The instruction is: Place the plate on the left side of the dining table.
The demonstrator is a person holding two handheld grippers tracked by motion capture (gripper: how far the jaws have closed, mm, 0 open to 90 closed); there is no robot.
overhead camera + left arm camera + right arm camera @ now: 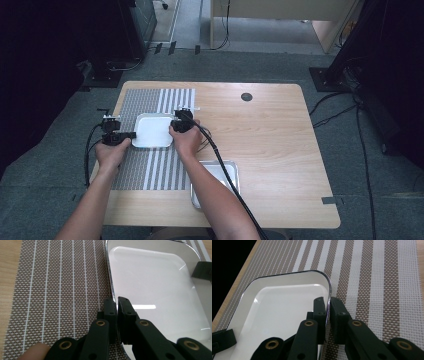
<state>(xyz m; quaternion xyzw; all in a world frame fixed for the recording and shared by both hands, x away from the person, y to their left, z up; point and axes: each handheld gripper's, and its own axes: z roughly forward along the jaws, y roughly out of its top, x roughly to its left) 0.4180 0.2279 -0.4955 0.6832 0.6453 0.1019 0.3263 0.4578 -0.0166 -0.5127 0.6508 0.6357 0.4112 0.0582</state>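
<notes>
Your left tool (131, 134) is clamped on the left rim of the white tray (152, 131), and your right tool (175, 125) is clamped on its right rim. The tray sits left of centre in the high view, on the striped placemat (160, 170) on the worktop (270, 150). A metal tray (232, 172) lies at lower centre.

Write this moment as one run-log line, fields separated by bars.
left gripper: shut on white tray rim | right gripper: shut on opposite rim | tray: on striped placemat
</notes>
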